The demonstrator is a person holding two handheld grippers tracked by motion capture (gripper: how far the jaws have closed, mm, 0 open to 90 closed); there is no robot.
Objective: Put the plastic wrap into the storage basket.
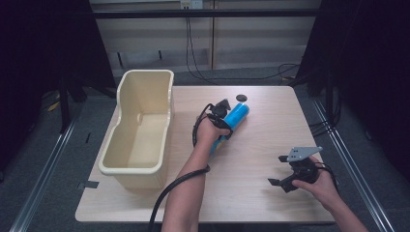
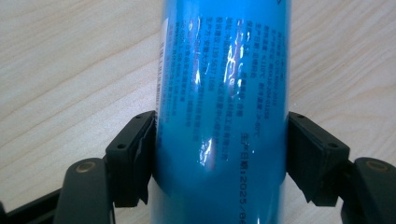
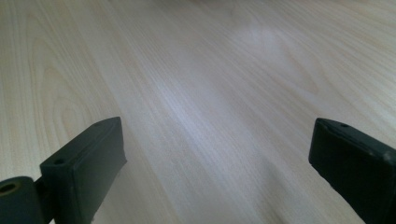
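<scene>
My left gripper (image 2: 219, 154) is clamped on the blue can (image 2: 224, 112), which lies near the middle of the table (image 1: 251, 193), toward its far edge; my hand (image 1: 209, 131) hides the can's near end. My right gripper (image 3: 217, 163) hangs spread wide over bare wood by the near right corner. A tub (image 1: 140, 130) stands along the left edge. The room around is dark.
</scene>
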